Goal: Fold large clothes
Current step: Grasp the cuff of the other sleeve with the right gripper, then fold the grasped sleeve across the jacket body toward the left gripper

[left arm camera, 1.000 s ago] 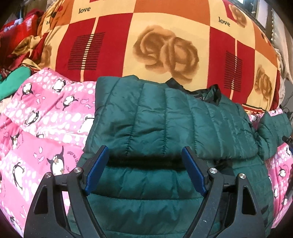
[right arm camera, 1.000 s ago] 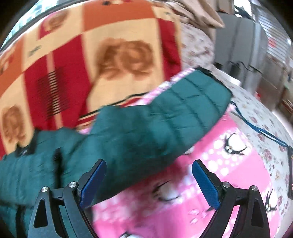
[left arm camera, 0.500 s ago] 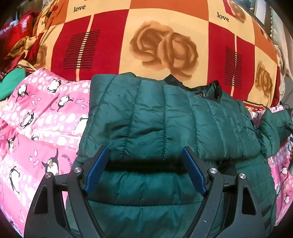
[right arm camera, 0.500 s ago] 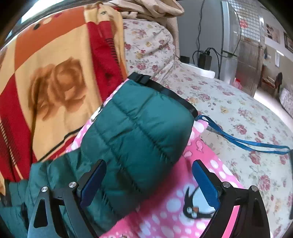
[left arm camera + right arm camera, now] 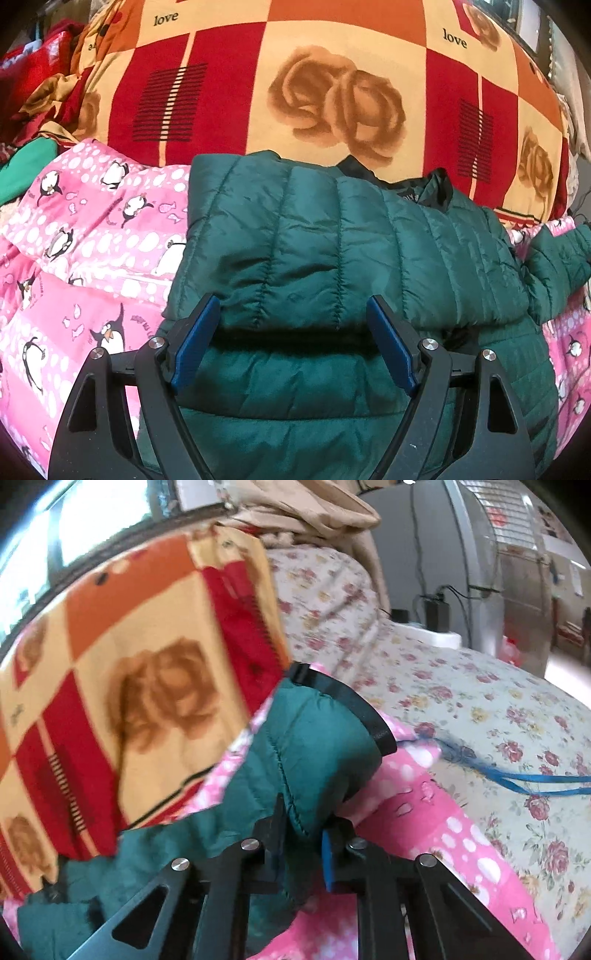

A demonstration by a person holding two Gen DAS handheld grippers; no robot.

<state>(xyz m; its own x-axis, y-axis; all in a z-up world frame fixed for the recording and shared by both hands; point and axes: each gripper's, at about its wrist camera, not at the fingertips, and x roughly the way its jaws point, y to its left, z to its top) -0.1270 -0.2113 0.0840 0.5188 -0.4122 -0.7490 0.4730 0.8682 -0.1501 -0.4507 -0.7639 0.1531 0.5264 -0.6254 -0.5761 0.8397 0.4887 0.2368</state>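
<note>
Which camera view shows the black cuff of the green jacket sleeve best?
The right wrist view: the black cuff is near and unobstructed, beyond the right gripper pinching the sleeve. The left wrist view shows only that sleeve's green padding at the right edge.

The right wrist view was smeared by motion, so the rose-patterned blanket (image 5: 147, 686) and the blue strap (image 5: 517, 779) looked soft. The right gripper (image 5: 301, 843) covered the part of the green sleeve (image 5: 310, 738) it pinched. In the left wrist view, the puffer jacket (image 5: 332, 240) ran off the bottom edge, and its collar label (image 5: 408, 195) was too small to read.
</note>
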